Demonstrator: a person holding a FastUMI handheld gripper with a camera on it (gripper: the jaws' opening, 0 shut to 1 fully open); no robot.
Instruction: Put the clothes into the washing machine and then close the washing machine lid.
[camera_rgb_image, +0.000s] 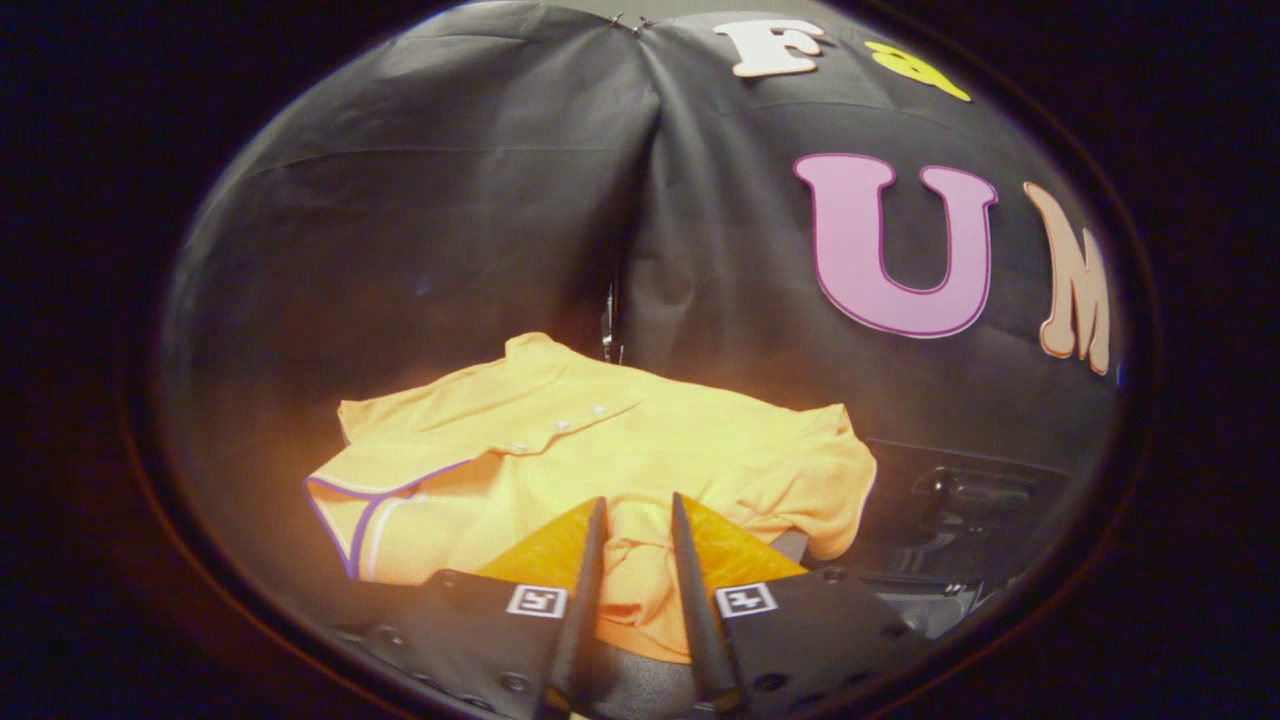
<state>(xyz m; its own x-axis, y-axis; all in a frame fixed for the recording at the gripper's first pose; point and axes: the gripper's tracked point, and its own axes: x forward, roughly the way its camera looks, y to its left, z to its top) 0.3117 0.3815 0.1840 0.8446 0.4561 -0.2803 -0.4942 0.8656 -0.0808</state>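
Observation:
An orange-yellow polo shirt (600, 440) with white buttons and purple-and-white sleeve trim lies spread out just ahead of my fingers, collar pointing away. My gripper (637, 508) stands over the shirt's near hem with its fingers close together. A bunched fold of the fabric (630, 580) runs between both fingers, which press on it. The surface under the shirt is hidden by the cloth and by shadow.
To the right of the shirt, low down, sits a dark moulded part (960, 495) with a handle-like shape; what it belongs to is unclear. The black booth cloth (450, 230) hangs close behind the shirt, with a seam in the middle.

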